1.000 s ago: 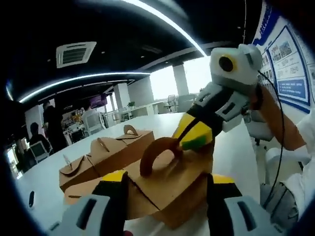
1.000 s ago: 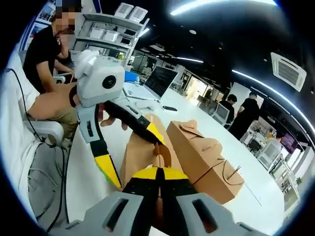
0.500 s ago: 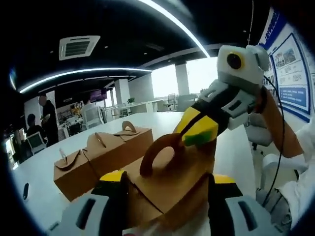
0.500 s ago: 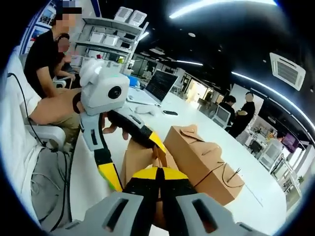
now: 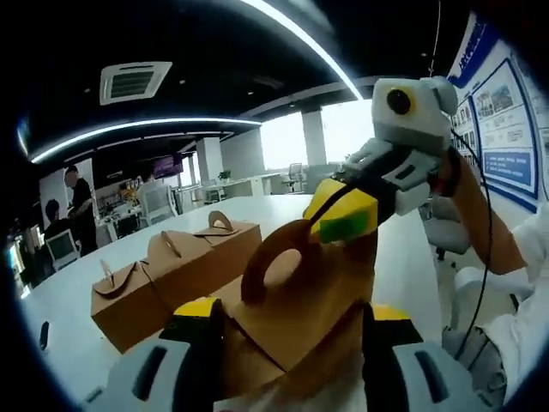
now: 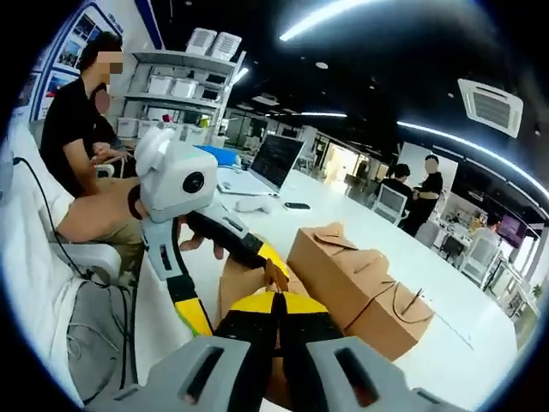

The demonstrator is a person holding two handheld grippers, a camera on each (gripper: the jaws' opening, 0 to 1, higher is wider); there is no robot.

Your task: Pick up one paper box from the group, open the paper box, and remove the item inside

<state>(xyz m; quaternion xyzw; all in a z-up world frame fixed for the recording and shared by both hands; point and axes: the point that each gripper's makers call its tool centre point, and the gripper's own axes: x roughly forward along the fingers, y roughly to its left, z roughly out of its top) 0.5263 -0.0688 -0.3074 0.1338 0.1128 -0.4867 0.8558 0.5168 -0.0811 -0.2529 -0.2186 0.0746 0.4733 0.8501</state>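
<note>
I hold a brown paper box between the yellow-tipped jaws of my left gripper, which presses on its two sides. The box's arched handle flap stands up on top. My right gripper comes in from the right and is shut on that flap's upper end. In the right gripper view, the right gripper has its jaws pinched together over the box, and the left gripper straddles it from the left. Two more shut boxes lie on the white table.
An open laptop and a small dark object lie farther along the table. A seated person and shelving are beyond the left gripper. Other people stand at the far end of the office.
The right gripper has pulled the handle flap a little higher, and both cameras have shifted slightly. Both grips are unchanged.
</note>
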